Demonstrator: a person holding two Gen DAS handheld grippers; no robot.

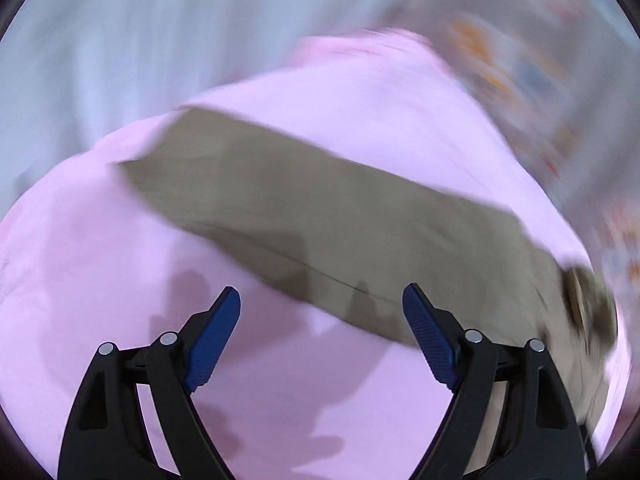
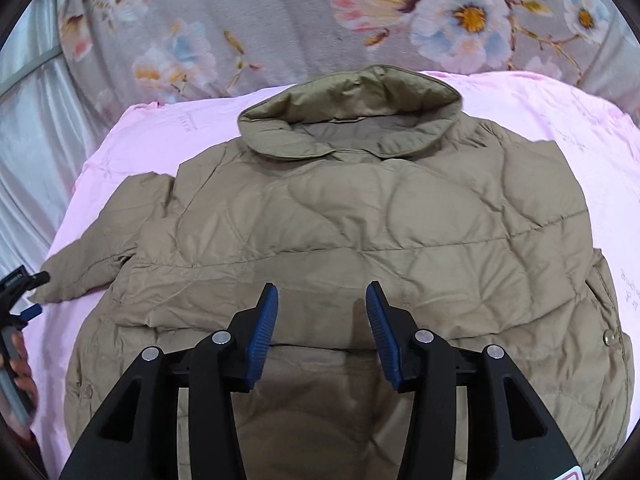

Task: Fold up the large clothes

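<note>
A tan quilted jacket (image 2: 340, 220) lies spread flat on a pink sheet (image 2: 160, 132), its collar (image 2: 352, 112) toward the far side. One sleeve (image 2: 92, 256) reaches out to the left. My right gripper (image 2: 322, 288) hovers open over the jacket's lower part, with nothing between its blue pads (image 2: 262, 332). In the blurred left wrist view, the tan sleeve (image 1: 320, 216) runs slantwise across the pink sheet (image 1: 100, 280). My left gripper (image 1: 322, 292) stands wide open above the sheet, just short of the sleeve and holding nothing. It also shows at the left edge of the right wrist view, left gripper (image 2: 36, 295), by the sleeve's cuff.
A grey blanket with a flower print (image 2: 280, 20) lies beyond the pink sheet. Silvery white cloth (image 2: 32, 128) hangs at the left. A hand (image 2: 20, 368) holds the left gripper's handle at the left edge. Snap buttons (image 2: 609, 336) line the jacket's right edge.
</note>
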